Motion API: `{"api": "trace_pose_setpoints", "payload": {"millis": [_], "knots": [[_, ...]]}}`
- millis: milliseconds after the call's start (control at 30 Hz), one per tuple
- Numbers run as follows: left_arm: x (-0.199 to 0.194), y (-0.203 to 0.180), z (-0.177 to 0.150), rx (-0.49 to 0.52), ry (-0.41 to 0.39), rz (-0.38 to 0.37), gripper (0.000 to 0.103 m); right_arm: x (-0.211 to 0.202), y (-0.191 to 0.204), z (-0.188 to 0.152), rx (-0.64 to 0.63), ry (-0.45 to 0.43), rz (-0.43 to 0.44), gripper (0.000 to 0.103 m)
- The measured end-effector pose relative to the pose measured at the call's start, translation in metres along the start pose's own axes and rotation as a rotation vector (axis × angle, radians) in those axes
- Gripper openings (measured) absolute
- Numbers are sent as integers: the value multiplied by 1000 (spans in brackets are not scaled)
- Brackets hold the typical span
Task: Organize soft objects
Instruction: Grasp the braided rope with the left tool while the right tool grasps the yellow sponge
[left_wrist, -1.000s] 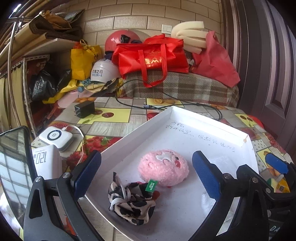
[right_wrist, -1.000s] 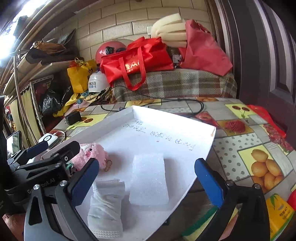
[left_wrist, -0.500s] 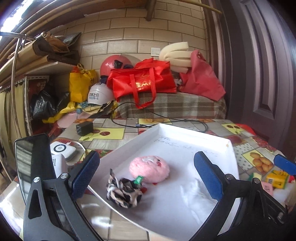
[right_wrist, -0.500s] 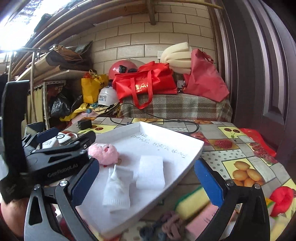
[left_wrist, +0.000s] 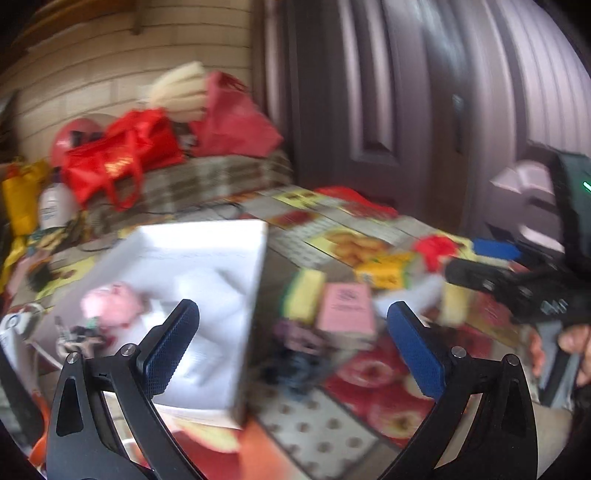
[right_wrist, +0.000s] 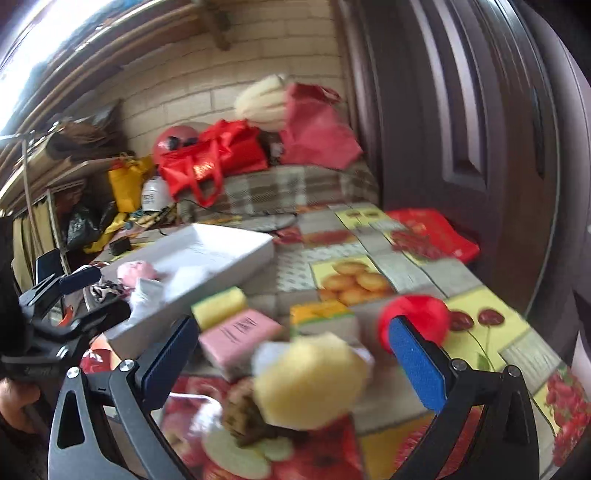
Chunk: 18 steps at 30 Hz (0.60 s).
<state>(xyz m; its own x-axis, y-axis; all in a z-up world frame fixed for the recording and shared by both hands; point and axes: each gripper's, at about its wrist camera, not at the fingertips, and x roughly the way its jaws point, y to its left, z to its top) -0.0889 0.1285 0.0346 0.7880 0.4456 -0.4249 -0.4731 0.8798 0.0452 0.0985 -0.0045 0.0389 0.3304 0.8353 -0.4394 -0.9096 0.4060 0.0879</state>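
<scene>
1. White and shallow, the tray (right_wrist: 207, 251) sits on the fruit-print tablecloth (right_wrist: 406, 266), with a pink plush (right_wrist: 135, 271), a black-and-white patterned cloth (right_wrist: 103, 290) and a white sock-like piece (right_wrist: 146, 295) lying in it; motion blur softens all three, so their edges are hard to read.
2. Just beside the tray's near corner lie a yellow-green sponge (right_wrist: 219, 304) and a pink block (right_wrist: 240, 336), touching or nearly so; the print on the pink block is unreadable.
3. The right gripper (right_wrist: 293, 363) has its blue pads spread wide, holding nothing; between them, lower down, a pale yellow puff (right_wrist: 310, 380) overlaps a brown, smeared item (right_wrist: 243, 413) whose identity cannot be told.
4. A red ball (right_wrist: 424, 314) is partly hidden behind the right pad.
5. The left gripper (left_wrist: 293, 349) is likewise spread and empty, hanging over the tray's edge and a dark tangled item (left_wrist: 295, 363) too blurred to name.
6. In the left view the other gripper's body is cut off at the frame's right edge.
</scene>
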Motion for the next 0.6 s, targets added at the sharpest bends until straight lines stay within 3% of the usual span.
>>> {"api": "trace_pose_setpoints", "payload": {"millis": [133, 300, 367, 467, 600], "knots": [[15, -32, -2, 71, 111, -129, 102, 13, -1, -5, 4, 90, 48, 103], [27, -65, -6, 215, 181, -107, 102, 28, 7, -12, -39, 191, 44, 102], [30, -70, -8, 249, 200, -104, 102, 29, 1, -13, -12, 202, 45, 78], [35, -78, -12, 282, 224, -107, 102, 25, -12, -15, 29, 219, 74, 59], [45, -84, -13, 296, 263, -133, 94, 4, -35, -11, 128, 135, 80, 56]]}}
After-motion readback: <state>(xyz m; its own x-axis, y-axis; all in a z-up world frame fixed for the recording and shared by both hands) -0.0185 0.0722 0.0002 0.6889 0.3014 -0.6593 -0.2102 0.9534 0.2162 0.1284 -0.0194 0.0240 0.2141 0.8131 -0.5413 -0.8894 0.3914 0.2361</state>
